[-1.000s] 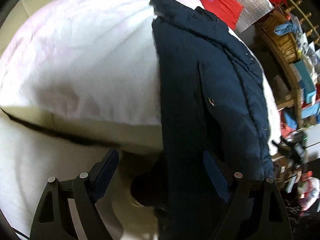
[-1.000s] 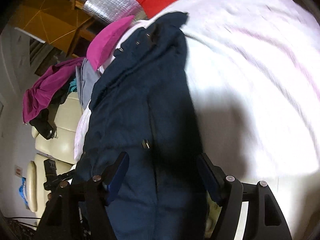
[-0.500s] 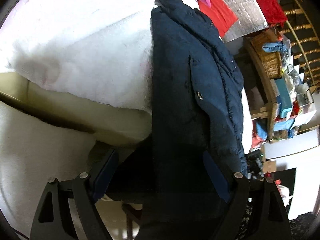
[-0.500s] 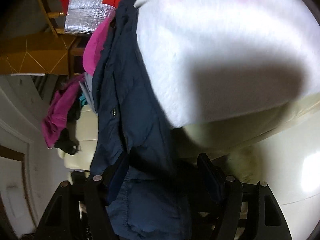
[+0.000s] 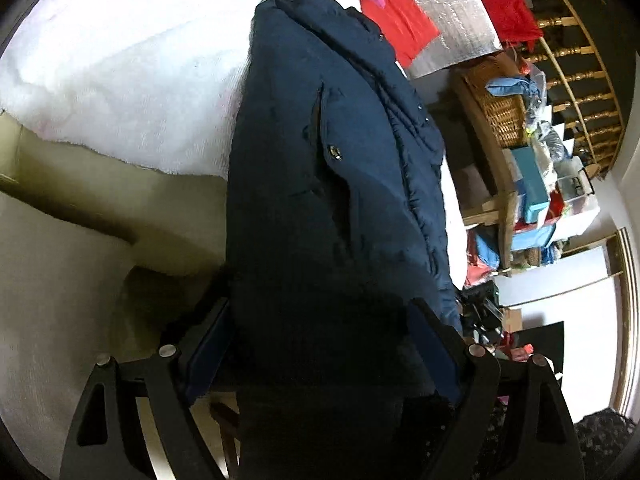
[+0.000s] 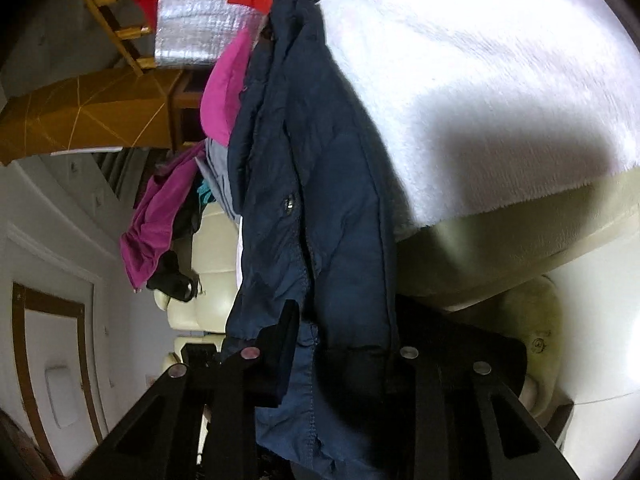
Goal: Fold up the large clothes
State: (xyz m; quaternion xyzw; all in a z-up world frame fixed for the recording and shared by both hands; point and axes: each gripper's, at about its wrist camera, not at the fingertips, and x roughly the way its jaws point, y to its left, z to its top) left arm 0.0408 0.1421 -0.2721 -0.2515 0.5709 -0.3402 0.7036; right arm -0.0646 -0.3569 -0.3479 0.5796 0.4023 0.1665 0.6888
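Observation:
A navy padded jacket point(image 5: 328, 184) lies lengthwise on a white fleece blanket point(image 5: 132, 80), its lower end hanging over the edge. My left gripper point(image 5: 320, 344) has its fingers spread wide on both sides of the jacket's hem. In the right wrist view the same jacket point(image 6: 320, 184) runs down into my right gripper point(image 6: 344, 344), whose fingers have closed in on the hem fabric. The blanket point(image 6: 480, 80) fills the upper right there.
A cream leather sofa point(image 5: 60, 272) lies under the blanket. Pink point(image 6: 224, 92) and magenta point(image 6: 160, 216) clothes are piled beyond the jacket. Red cloth point(image 5: 404, 32) and silver foil point(image 5: 452, 20) lie behind. A cluttered wooden shelf point(image 5: 512, 168) stands at right.
Both grippers dropped below the blanket's edge at the jacket's hem. The right gripper's fingers closed from wide open onto the hem; the left stayed open.

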